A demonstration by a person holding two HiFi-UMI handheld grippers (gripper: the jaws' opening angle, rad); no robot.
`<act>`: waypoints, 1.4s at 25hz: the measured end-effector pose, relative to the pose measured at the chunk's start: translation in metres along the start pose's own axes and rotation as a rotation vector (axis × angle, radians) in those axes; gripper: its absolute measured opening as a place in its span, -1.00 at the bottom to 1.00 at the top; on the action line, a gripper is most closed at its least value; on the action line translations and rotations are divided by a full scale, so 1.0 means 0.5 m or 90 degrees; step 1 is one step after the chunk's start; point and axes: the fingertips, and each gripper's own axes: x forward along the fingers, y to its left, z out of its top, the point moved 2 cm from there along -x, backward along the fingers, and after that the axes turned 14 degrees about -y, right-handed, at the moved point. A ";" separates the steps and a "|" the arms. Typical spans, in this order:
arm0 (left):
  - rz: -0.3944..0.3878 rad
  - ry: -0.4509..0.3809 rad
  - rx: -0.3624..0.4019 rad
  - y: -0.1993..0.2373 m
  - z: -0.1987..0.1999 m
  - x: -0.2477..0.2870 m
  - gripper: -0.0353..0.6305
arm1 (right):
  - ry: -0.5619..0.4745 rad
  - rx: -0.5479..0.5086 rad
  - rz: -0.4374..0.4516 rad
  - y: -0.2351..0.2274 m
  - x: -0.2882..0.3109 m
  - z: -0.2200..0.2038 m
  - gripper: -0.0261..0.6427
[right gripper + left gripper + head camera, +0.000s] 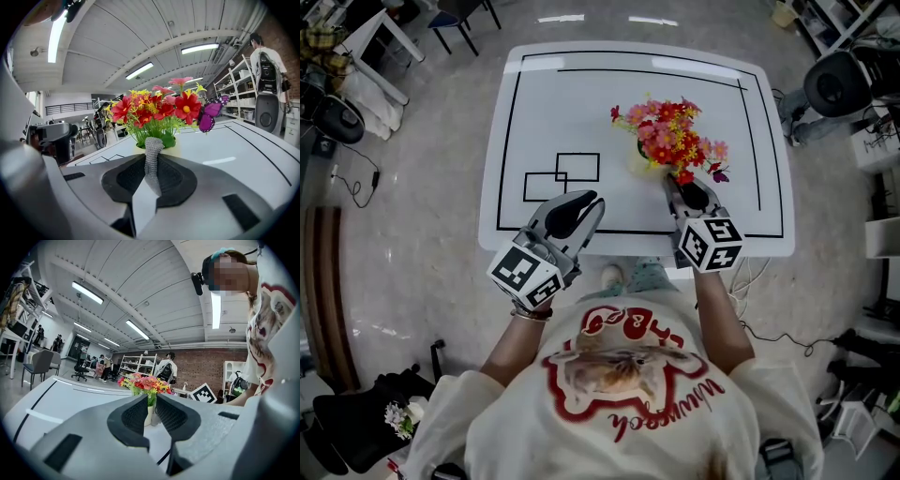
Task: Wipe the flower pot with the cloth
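The white table (pixel 581 103) is carrying the flower pot (pixel 638 161), which is standing right of centre under red, pink and yellow flowers (pixel 670 131). The left gripper (pixel 589 202) is hovering over the near edge, its jaws slightly apart and empty. Just near of the pot, the right gripper (pixel 680 185) is clenching a grey knitted cloth (pixel 153 154), whose tip is reaching the pot's rim.

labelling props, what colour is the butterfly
The butterfly is purple; the right gripper view shows it best.
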 end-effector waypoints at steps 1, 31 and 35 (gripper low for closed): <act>0.000 -0.001 -0.004 -0.001 -0.001 0.001 -0.71 | 0.000 0.001 0.001 0.002 0.001 0.000 -0.75; 0.006 0.003 0.001 0.007 -0.005 -0.012 -0.71 | 0.009 0.001 0.045 0.057 0.045 -0.015 -0.75; 0.009 -0.001 -0.002 0.007 -0.005 -0.015 -0.71 | 0.008 0.002 0.050 0.064 0.050 -0.015 -0.75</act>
